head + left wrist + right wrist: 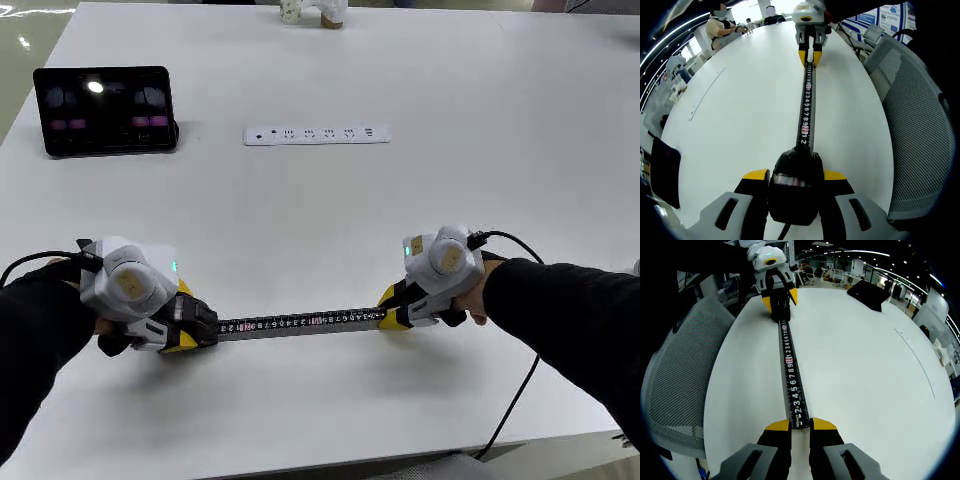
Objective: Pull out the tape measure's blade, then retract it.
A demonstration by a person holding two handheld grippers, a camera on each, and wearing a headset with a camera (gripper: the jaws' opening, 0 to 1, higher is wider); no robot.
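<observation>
1. My left gripper (795,176) clamps the tape measure's case (795,195), anchoring it low over the table (400,200)
2. My right gripper (800,425) pinches the blade (790,370) by its tip, keeping it stretched between them

Broad white bench (420,180). Carries a white power strip (317,134) toward bench's far side and a dark tablet (105,108) propped at bench's far left. Borders glossy pale floor (20,45) past bench's left edge. Meets a grey mesh chair (685,370) at bench's near edge. Sits under ceiling strip lights (867,252).
</observation>
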